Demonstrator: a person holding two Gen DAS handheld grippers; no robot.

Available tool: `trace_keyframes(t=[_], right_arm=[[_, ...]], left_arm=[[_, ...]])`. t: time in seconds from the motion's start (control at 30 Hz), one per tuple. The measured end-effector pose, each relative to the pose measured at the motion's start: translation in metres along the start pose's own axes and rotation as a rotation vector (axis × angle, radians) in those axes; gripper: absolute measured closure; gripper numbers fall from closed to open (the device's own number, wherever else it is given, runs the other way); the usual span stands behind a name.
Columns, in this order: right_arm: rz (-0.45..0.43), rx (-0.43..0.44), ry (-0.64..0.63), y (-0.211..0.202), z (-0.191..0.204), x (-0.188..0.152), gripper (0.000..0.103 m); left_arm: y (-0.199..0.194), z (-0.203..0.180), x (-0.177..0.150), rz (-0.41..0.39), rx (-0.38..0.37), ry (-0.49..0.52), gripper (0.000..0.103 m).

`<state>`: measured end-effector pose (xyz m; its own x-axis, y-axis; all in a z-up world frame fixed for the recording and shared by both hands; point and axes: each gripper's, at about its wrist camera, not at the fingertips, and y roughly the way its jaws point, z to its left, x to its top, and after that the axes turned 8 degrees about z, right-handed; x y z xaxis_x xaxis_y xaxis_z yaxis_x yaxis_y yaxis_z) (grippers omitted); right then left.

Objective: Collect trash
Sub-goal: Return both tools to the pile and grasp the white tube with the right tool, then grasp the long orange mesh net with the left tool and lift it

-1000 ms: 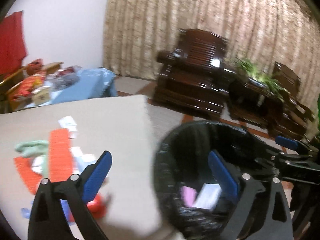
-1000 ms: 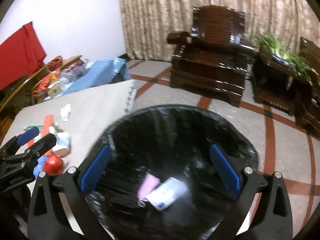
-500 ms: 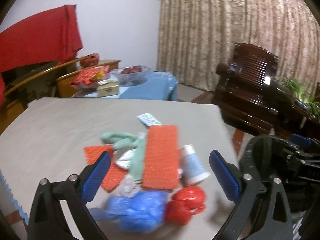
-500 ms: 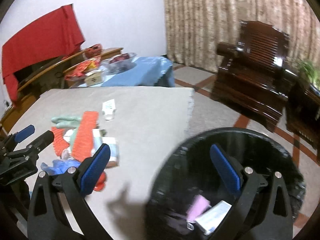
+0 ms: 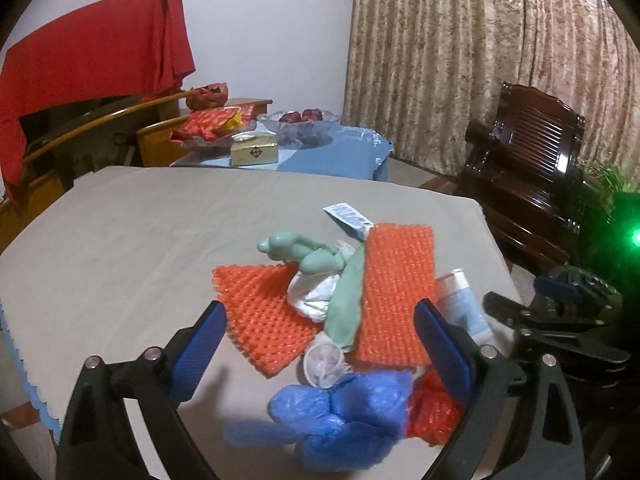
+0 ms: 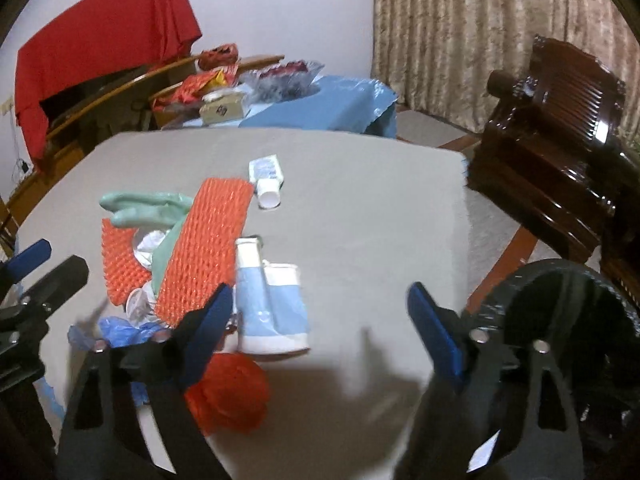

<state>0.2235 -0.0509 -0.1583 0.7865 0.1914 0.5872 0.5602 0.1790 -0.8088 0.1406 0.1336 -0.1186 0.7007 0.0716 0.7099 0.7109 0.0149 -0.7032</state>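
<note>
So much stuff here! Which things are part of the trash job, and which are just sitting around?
Part of the job:
- orange mesh sheets
- green glove
- blue plastic bag
- red mesh ball
- light-blue tubes
- small white tube
- black bin

Just lying about:
- fruit bowl
- tissue box
- armchair
- red cloth

Grey-covered table (image 5: 140, 240), orange mesh sheets (image 5: 396, 280), green glove (image 5: 304, 250), blue bag (image 5: 344, 408), tubes (image 6: 272, 300)

Armchair (image 5: 532, 168), curtain (image 5: 460, 52) — red cloth (image 5: 92, 48).
</note>
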Motion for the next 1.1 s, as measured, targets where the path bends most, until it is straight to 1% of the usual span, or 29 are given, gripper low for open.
trace_keyframes(t=[0.03, 0.2, 0.27, 0.33, 0.37, 0.4, 0.43, 0.47, 0.53, 0.63, 0.8, 1.0, 1.1], right_arm=[[0.007, 0.003, -0.004, 0.005, 0.002, 0.001, 0.025], [0.039, 0.027, -0.024, 0.021, 0.013, 0.006, 0.037], [0.045, 0.038, -0.036, 0.024, 0.016, 0.006, 0.040], [0.051, 0.055, -0.046, 0.027, 0.019, 0.007, 0.046], [0.054, 0.069, -0.050, 0.028, 0.019, 0.007, 0.054], [0.060, 0.096, -0.056, 0.029, 0.021, 0.007, 0.067], [0.065, 0.123, -0.063, 0.029, 0.022, 0.007, 0.074], [0.069, 0.147, -0.071, 0.028, 0.022, 0.007, 0.086], [0.072, 0.160, -0.079, 0.025, 0.024, 0.007, 0.088], [0.065, 0.182, -0.048, 0.017, 0.016, 0.008, 0.090], [0.043, 0.141, 0.003, 0.004, -0.002, 0.011, 0.090], [0.043, 0.114, 0.040, 0.002, -0.022, 0.012, 0.090], [0.043, 0.112, 0.056, 0.003, -0.028, 0.009, 0.090]], left_arm=[[0.001, 0.002, 0.000, 0.000, 0.000, -0.002, 0.011], [0.007, 0.007, -0.001, 0.012, -0.004, -0.006, 0.012], [0.010, 0.008, -0.002, 0.017, -0.009, -0.013, 0.013], [0.012, 0.008, -0.003, 0.019, -0.013, -0.015, 0.013], [0.012, 0.008, -0.002, 0.020, -0.015, -0.013, 0.014], [0.013, 0.007, -0.002, 0.021, -0.017, -0.013, 0.014], [0.014, 0.006, -0.001, 0.023, -0.020, -0.012, 0.014], [0.015, 0.005, -0.001, 0.024, -0.024, -0.012, 0.014], [0.016, 0.002, -0.001, 0.026, -0.032, -0.008, 0.015], [0.019, -0.005, 0.000, 0.032, -0.049, 0.002, 0.015], [0.027, -0.021, 0.000, 0.051, -0.086, 0.023, 0.017], [0.040, -0.050, 0.003, 0.072, -0.119, 0.059, 0.019], [0.048, -0.060, 0.003, 0.084, -0.112, 0.080, 0.020]])
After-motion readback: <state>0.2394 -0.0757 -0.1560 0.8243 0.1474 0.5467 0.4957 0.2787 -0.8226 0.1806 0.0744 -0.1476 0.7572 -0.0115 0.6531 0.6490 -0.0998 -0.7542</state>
